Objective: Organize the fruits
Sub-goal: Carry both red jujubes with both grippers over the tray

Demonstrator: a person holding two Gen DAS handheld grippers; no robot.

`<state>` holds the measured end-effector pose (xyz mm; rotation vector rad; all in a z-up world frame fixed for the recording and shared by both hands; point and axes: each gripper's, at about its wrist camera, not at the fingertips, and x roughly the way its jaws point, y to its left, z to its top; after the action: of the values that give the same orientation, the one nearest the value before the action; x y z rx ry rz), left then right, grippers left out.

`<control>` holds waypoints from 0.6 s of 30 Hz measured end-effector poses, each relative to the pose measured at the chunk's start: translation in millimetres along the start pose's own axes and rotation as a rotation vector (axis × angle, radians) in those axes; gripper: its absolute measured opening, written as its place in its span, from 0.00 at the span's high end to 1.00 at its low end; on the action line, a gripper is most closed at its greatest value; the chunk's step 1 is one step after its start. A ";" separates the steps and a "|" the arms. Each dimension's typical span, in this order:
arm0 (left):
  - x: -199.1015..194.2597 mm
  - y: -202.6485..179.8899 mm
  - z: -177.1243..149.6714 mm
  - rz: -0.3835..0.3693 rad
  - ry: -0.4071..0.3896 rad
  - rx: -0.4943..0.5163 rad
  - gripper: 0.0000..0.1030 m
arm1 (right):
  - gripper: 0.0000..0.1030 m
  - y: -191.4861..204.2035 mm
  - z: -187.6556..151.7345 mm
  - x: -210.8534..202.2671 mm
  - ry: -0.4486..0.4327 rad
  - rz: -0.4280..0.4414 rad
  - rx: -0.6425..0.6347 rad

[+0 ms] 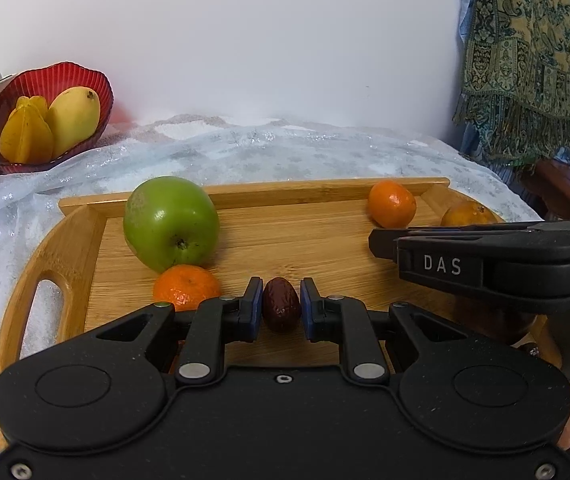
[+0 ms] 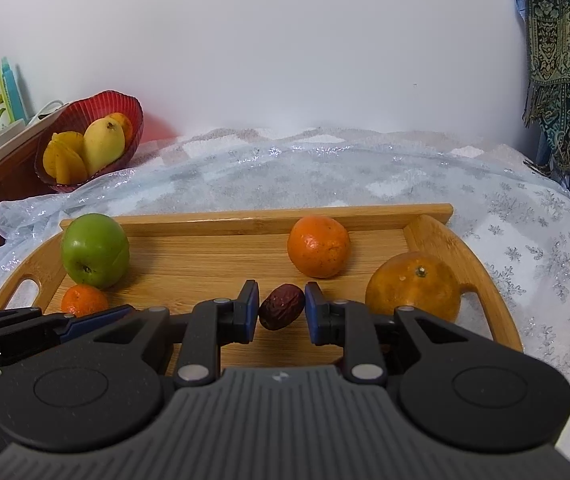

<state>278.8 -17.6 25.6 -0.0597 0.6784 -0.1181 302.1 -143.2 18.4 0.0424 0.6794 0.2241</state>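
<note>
Both grippers are built in matte black, with blue finger pads, silver pivot pins and white "DAS" lettering.

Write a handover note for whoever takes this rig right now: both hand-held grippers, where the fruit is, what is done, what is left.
Left hand-held gripper: shut on a dark red date, just above the tray floor.
Right hand-held gripper: shut on a second date, likewise.
On the wooden tray: green apple with a small mandarin beside it at the left; an orange near the back rail; a larger, duller orange at the right end.
Red bowl, off the tray at back left: starfruit, mango and an orange fruit behind them.
Done: bowl partly filled, both dates gripped.
Left: place the dates, then sort the four tray fruits.
</note>
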 end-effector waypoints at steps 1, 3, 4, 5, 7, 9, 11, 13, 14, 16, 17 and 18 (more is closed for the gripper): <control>-0.1 -0.1 0.1 0.003 -0.001 0.006 0.82 | 0.70 0.1 -0.2 -0.1 0.000 0.000 -0.002; -0.2 -1.2 -0.8 0.010 -0.002 0.014 0.82 | 0.70 -0.9 0.0 -0.6 0.000 0.002 -0.001; -0.3 -1.1 -0.9 0.011 -0.002 0.014 0.82 | 0.70 -1.1 0.1 -0.6 0.001 0.003 0.000; -0.3 -0.9 -0.7 0.011 -0.001 0.012 0.82 | 0.70 -1.1 -0.1 -0.8 0.001 0.004 0.000; -0.3 -0.7 -0.9 0.012 -0.001 0.009 0.82 | 0.69 -1.1 -0.1 -0.7 0.001 0.002 -0.003; -0.3 -0.8 -1.2 0.014 -0.002 0.010 0.82 | 0.69 -0.5 -0.4 -0.6 0.001 0.001 -0.009; -0.7 -0.9 -1.5 0.015 -0.002 0.013 0.82 | 0.69 0.1 -0.5 -0.4 0.002 0.000 -0.015; -0.8 -1.1 -1.6 0.016 -0.001 0.013 0.82 | 0.69 0.6 -0.5 -0.4 0.003 0.001 -0.015; -0.8 -1.1 -1.6 0.016 -0.001 0.012 0.82 | 0.69 0.4 -0.4 -0.4 0.003 0.001 -0.014; -0.8 -1.1 -1.5 0.016 -0.001 0.013 0.82 | 0.68 0.2 -0.4 -0.4 0.003 0.001 -0.015; -0.9 -1.1 -1.5 0.016 -0.001 0.013 0.82 | 0.68 0.1 -0.3 -0.3 0.003 0.001 -0.016; -0.8 -1.1 -1.5 0.016 -0.001 0.013 0.82 | 0.68 0.0 -0.4 -0.1 0.003 0.001 -0.017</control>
<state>277.2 -18.6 25.1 -0.0414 0.6765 -0.1074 301.8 -143.2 18.2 0.0267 0.6804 0.2310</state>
